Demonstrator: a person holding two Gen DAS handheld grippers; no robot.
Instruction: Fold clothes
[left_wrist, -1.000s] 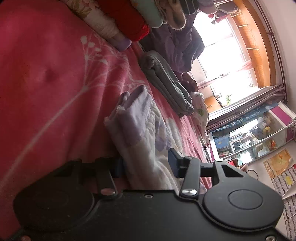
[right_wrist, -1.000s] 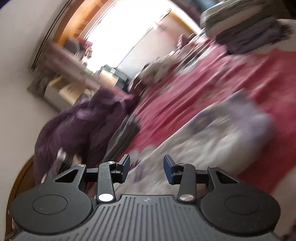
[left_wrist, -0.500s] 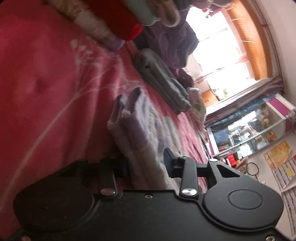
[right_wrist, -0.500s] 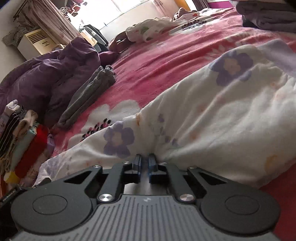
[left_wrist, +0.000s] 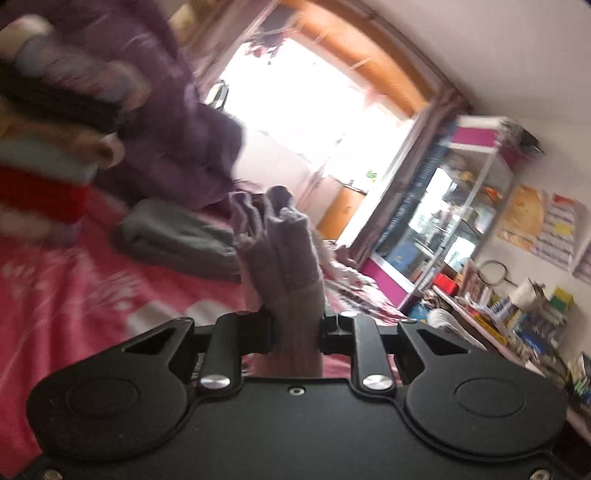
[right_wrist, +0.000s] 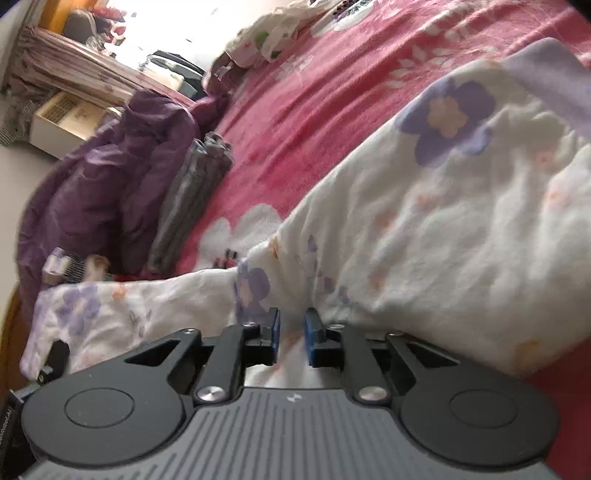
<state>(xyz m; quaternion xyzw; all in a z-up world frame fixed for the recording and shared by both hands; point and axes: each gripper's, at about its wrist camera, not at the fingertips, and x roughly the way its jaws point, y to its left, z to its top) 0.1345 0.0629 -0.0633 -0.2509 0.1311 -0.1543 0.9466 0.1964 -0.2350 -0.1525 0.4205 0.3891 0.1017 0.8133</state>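
The left gripper (left_wrist: 295, 334) clenches the lilac cuffs of the floral garment (right_wrist: 424, 236); the right gripper (right_wrist: 291, 338) pinches its near edge on the pink bedspread (right_wrist: 332, 85).

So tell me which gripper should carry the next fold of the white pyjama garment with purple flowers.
Left. The left gripper is shut on the lilac cuffed end, lifted above the pink floral bedspread. The right gripper sits low with cloth of the white flowered garment between barely parted jaws, better as anchor.

The flowered garment (right_wrist: 443, 229) is soft, fuzzy cloth, the bed (right_wrist: 332, 92) cover is fluffy pink cloth, and the right gripper (right_wrist: 291, 334) is matt black plastic.
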